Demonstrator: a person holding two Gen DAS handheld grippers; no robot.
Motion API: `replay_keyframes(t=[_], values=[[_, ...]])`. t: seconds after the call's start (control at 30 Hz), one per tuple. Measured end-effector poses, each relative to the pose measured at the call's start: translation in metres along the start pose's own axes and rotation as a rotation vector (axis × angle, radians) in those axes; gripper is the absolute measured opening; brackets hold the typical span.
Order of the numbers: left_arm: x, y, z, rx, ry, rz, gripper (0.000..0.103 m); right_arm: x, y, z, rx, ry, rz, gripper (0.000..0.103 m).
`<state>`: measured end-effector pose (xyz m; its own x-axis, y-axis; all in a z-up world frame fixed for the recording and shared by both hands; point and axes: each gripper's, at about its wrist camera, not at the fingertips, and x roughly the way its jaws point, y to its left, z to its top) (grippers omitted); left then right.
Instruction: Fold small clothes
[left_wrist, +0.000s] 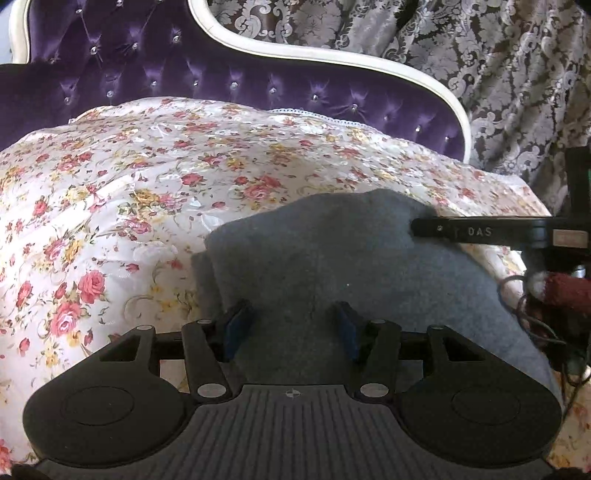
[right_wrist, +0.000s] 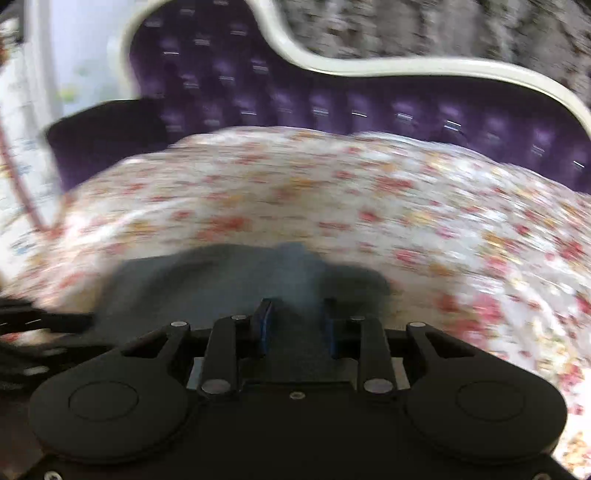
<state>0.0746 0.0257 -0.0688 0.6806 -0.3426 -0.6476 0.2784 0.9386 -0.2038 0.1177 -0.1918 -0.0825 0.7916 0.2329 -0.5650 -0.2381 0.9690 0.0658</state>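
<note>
Only text I could read was "DAS", in pale letters on the side of the right gripper's black finger (left_wrist: 476, 232) in my left wrist view. A small label (left_wrist: 569, 237) sat further back on that gripper, too small to read. Right wrist view was blurred, nothing readable.

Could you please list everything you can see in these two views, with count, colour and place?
Grey garment: one, grey-blue, partly folded, lying on the bedspread right in front of both tongs.
Bedspread: one, white with pink and yellow roses, covering the bed.
Headboard: one, purple tufted with crystal buttons and a cream frame, behind the bed.
Curtain: one, brown and silver damask, behind the headboard at right.
Cables: a dark tangle, off the garment's right edge.
Left tongs: one, black with blue pads, open over the garment.
Right tongs: one, black with blue pads, garment's far right edge; view blurred, grip unclear.
</note>
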Motion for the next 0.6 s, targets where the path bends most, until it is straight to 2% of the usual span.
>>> replay_keyframes(t=[0.1, 0.2, 0.23, 0.43, 0.6], values=[[0.004, -0.002, 0.002, 0.001, -0.001, 0.014, 0.055, -0.001, -0.014, -0.002, 0.06, -0.009, -0.035, 0.043], [-0.001, -0.003, 0.005, 0.0, -0.009, 0.039, 0.072, -0.016, -0.016, -0.005, 0.07, -0.03, -0.062, 0.055], [-0.007, -0.003, 0.005, -0.004, -0.017, 0.038, 0.074, -0.022, -0.018, -0.004, 0.079, -0.042, -0.057, 0.059], [-0.041, -0.012, -0.003, 0.022, -0.069, 0.054, 0.076, -0.083, -0.003, -0.015, 0.059, -0.128, -0.008, 0.07], [-0.049, -0.016, -0.018, 0.062, -0.048, 0.077, 0.076, -0.113, 0.018, -0.04, 0.038, -0.112, 0.041, 0.076]])
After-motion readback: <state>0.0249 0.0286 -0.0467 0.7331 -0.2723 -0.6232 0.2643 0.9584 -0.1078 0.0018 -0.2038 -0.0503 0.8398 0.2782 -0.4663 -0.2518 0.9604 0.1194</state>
